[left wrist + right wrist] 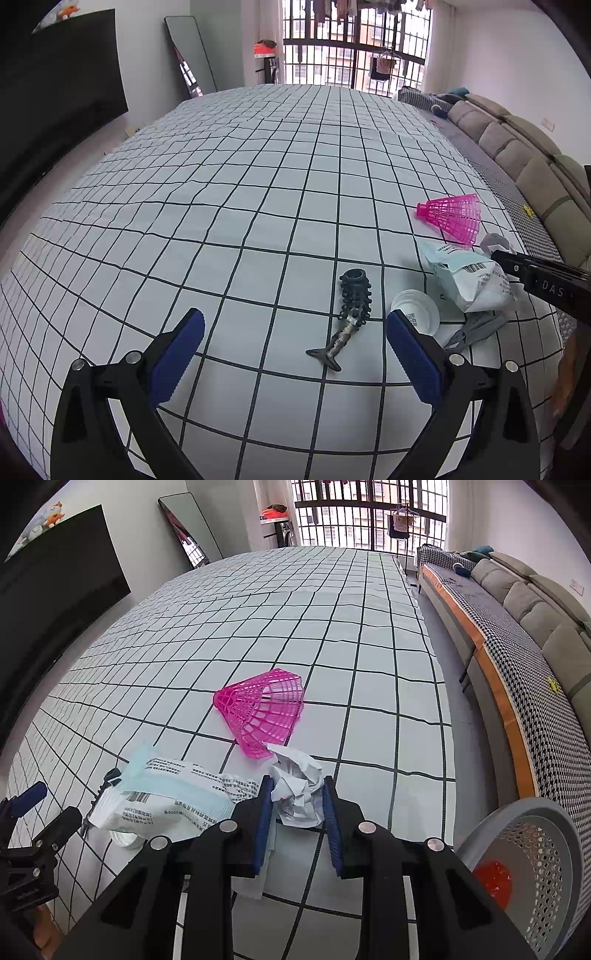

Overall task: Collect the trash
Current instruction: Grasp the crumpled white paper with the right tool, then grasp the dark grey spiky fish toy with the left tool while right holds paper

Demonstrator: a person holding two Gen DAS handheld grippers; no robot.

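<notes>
**Right gripper clamped on paper wad; left gripper released**

I count two grippers. My right gripper point(297, 797) has its blue pads pressed on both sides of one crumpled paper wad point(297, 786). My left gripper point(295, 354) stands wide apart, nothing between its fingers.

Item count on the checked cloth point(258, 184):
- One paper wad, held, just this side of the pink cone.
- One printed pouch point(173, 794), flat, touching the wad's left side.
- One pink cone point(264, 712), mesh, lying on its side.
- One clear lid point(415, 312), beside the pouch.
- One dark fish-tail toy point(349, 314), between the left fingers' line of sight, not touched.
- One grey scrap point(476, 326), partly under the pouch.

One grey perforated bin point(535, 867) sits off the cloth's right edge, one red item point(493, 882) inside.

Clearance: the cloth beyond the cone is bare to its far edge. A floor strip separates its right edge from one sofa point(517, 602).
</notes>
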